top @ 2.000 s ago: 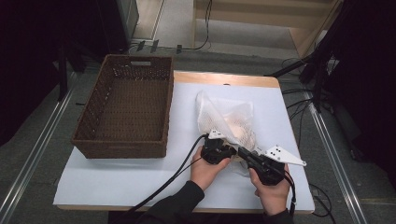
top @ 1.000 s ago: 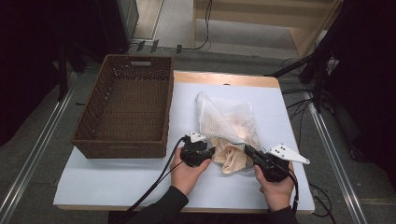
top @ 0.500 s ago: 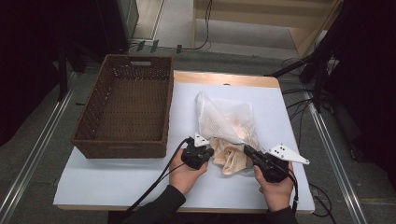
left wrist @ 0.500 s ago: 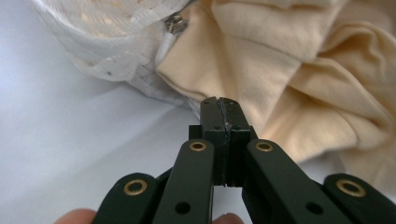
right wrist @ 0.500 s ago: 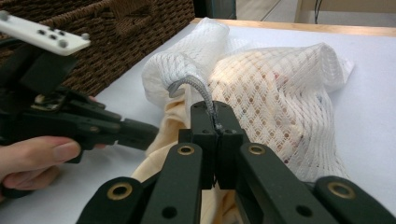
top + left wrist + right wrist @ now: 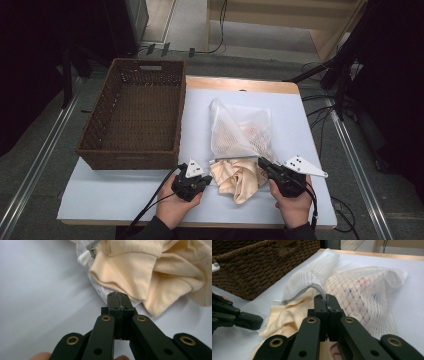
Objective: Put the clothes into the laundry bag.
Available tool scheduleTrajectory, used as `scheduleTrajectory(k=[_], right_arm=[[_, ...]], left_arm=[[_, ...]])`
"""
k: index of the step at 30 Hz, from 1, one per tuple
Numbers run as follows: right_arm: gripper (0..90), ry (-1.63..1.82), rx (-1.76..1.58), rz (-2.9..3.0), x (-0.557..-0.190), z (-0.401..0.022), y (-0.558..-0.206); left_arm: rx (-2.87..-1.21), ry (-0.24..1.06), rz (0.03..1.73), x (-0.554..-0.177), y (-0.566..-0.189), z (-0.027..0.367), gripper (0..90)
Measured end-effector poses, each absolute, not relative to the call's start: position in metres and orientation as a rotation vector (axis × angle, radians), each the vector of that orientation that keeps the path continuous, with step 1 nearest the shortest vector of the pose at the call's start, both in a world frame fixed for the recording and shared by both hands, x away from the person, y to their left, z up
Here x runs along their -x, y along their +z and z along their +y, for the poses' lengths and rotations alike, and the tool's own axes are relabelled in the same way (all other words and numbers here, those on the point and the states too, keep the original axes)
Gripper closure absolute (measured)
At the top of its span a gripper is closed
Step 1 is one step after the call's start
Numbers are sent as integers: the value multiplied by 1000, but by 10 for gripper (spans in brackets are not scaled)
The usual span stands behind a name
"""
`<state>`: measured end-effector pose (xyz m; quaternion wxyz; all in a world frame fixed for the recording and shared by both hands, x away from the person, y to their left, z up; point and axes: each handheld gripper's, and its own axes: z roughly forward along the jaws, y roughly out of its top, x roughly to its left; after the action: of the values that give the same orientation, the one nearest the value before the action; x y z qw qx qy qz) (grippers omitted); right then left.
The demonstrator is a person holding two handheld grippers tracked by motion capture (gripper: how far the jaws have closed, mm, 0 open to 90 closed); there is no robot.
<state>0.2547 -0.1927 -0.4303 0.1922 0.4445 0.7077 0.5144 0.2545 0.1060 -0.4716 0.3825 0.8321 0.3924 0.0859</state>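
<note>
two closed grippers, left gripper point(image 6: 202, 181) and right gripper point(image 6: 264, 166), each clamped on the mesh bag point(image 6: 240, 131) edge between them

A white table top point(image 6: 125, 200) with a wooden edge stands on a grey floor point(image 6: 40, 165) that has shiny metal rails point(image 6: 30, 172) on both sides, black cables point(image 6: 320, 107) lie on the floor, and the room is very dark at the left and right.

White mesh bag point(image 6: 239, 131) (diamond weave), peach cloth point(image 6: 235, 179), dark-brown wicker basket point(image 6: 132, 120).
</note>
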Motion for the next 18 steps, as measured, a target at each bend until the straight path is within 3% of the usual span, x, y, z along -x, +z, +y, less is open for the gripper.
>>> scheduleTrajectory(k=[1,5,6,8,9,13,18], right_arm=[[900,1442,-1241,1989,-255,-192,-430],[900,1442,-1235,1996,-254,-189,-430],[900,1442,-1235,1996,-254,-189,-430],[900,1448,-1239,1990,-254,-190,-430],[900,1448,-1239,1990,-254,-190,-430],[900,1447,-1232,1995,-255,-188,-430],[900,1455,-1230,2001,-253,-186,-429]], left_arm=[[-2096,210,1008,-254,-472,108,900],[-1970,214,965,-250,-459,110,677],[-1956,216,945,-250,-456,109,677],[-1935,210,883,-249,-446,103,562],[-1932,206,866,-249,-444,99,562],[-1997,134,799,-253,-443,66,380],[-2144,159,794,-259,-454,24,142]])
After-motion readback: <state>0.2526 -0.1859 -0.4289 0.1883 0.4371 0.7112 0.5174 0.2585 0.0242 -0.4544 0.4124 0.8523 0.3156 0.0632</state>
